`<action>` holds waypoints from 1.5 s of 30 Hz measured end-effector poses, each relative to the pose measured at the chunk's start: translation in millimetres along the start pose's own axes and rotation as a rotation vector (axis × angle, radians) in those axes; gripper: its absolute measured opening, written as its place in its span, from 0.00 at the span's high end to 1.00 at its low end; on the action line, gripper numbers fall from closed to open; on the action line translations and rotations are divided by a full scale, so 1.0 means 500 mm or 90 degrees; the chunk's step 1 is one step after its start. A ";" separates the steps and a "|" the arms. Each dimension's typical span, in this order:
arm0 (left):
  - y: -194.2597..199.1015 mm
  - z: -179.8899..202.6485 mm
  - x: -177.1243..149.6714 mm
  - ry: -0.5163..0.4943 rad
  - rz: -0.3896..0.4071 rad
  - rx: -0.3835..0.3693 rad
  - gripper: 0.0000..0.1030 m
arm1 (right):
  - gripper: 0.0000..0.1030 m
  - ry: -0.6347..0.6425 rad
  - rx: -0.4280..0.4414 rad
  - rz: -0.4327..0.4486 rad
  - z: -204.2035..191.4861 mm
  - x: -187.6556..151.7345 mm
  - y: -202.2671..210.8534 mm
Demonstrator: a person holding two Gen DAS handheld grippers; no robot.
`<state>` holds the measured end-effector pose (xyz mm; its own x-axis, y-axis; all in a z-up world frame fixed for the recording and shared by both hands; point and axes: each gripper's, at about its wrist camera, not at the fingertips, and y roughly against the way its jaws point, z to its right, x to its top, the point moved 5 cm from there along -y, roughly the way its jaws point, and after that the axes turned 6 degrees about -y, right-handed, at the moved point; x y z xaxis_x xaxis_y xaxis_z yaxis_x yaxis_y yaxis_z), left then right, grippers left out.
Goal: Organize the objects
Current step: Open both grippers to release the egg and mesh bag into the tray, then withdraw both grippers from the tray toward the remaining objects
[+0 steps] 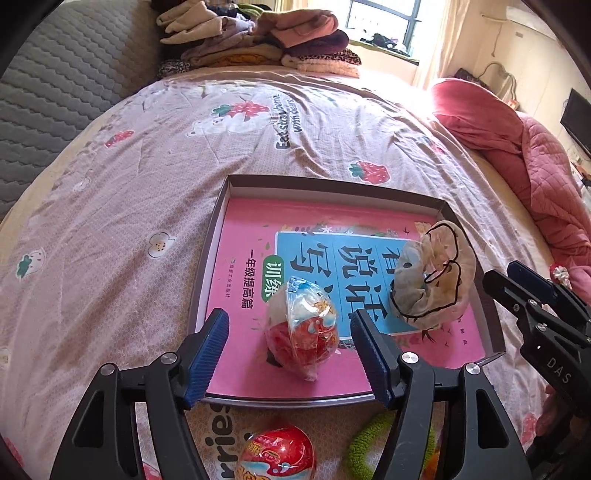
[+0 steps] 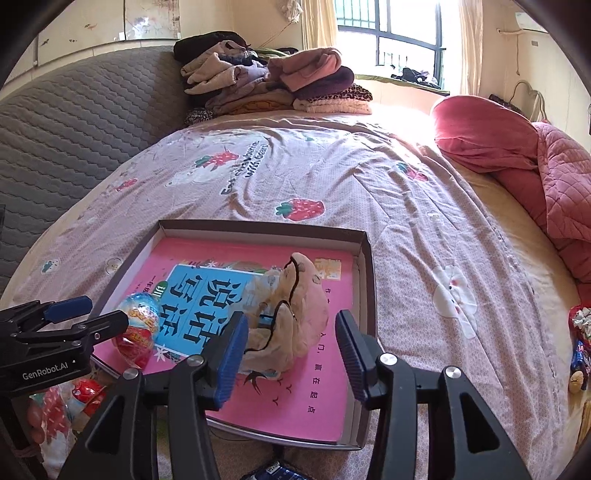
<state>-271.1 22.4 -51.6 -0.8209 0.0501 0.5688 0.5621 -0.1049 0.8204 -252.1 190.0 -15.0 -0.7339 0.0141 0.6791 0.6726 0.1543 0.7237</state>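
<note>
A shallow grey box [image 1: 210,251] [image 2: 364,280] lies on the bed with a pink book [image 1: 251,221] [image 2: 317,398] inside. A wrapped toy egg [image 1: 303,328] [image 2: 138,328] and a beige scrunchie [image 1: 432,273] [image 2: 295,314] rest on the book. My left gripper [image 1: 290,350] is open, its pads on either side of the egg without touching it. My right gripper [image 2: 291,354] is open just in front of the scrunchie. A second red egg [image 1: 277,454] and a green scrunchie [image 1: 364,446] lie on the bed before the box.
Folded clothes [image 1: 258,33] [image 2: 269,77] are piled at the far end of the bed. A red quilt [image 1: 517,147] [image 2: 517,155] lies bunched at the right. Small wrapped items [image 2: 580,343] sit at the right edge. A grey padded headboard [image 2: 74,122] runs along the left.
</note>
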 end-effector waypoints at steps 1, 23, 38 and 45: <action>0.008 0.001 0.001 -0.001 0.005 0.000 0.32 | 0.52 0.001 0.006 0.007 -0.005 0.004 0.011; 0.182 -0.010 -0.017 -0.017 0.083 0.012 0.31 | 0.47 0.052 0.080 0.115 -0.102 0.026 0.198; 0.231 -0.031 -0.093 -0.018 0.090 0.025 0.31 | 0.47 0.067 0.106 0.146 -0.151 -0.021 0.277; 0.235 -0.036 -0.118 -0.021 0.088 0.026 0.31 | 0.47 0.069 0.112 0.149 -0.159 -0.058 0.302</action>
<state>-158.6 -10.9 10.1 -0.7320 0.0705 0.6777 0.6739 -0.0721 0.7353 -121.8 134.2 84.3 -0.5398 -0.0350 0.8411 0.7887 0.3282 0.5198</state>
